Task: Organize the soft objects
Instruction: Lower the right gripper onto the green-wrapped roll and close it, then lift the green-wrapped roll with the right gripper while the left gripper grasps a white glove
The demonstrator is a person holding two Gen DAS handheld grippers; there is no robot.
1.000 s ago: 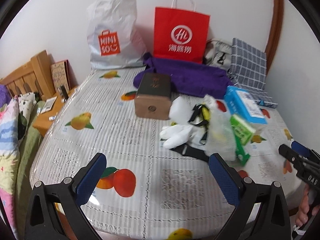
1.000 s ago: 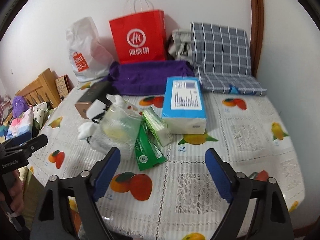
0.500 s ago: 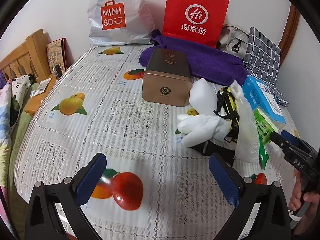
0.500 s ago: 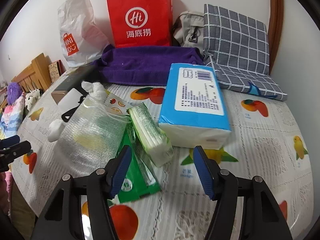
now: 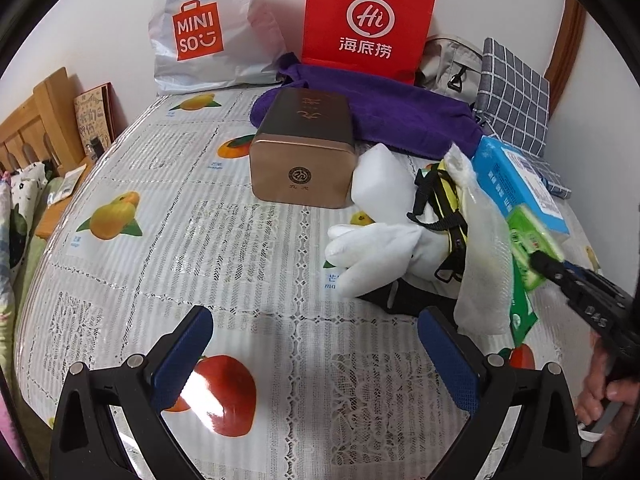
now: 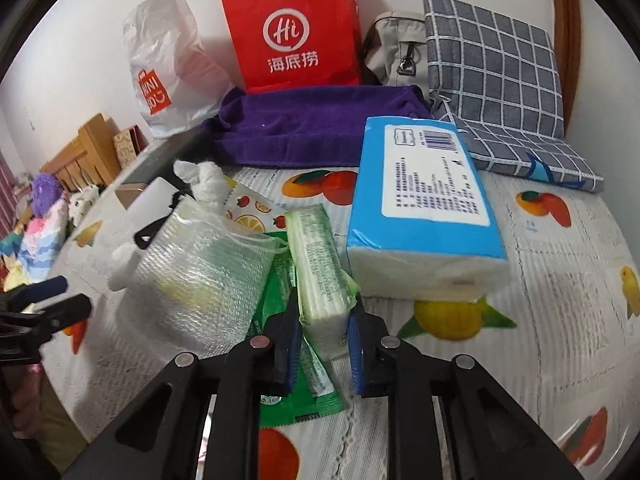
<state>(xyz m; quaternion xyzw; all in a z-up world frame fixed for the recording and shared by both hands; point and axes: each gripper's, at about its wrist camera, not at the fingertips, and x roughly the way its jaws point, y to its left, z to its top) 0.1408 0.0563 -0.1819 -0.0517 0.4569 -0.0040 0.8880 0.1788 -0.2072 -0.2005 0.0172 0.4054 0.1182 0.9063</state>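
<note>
red paper bag [image 5: 366, 20], gold tin [image 5: 304, 156], wooden headboard [image 5: 32, 120]

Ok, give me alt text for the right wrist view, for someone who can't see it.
The right tongs, which have just been closing, pinch the near end of a small green tissue pack on a fruit-print tablecloth. A large blue tissue pack lies to its right, a bubble-wrap bag to its left, a purple towel and red paper bag behind.

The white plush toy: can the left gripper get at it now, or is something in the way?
Probably yes. The left gripper is open and empty above bare tablecloth, and the white plush toy lies just ahead, toward its right finger. Nothing stands between them; only a black strap lies across the toy's far side.
</note>
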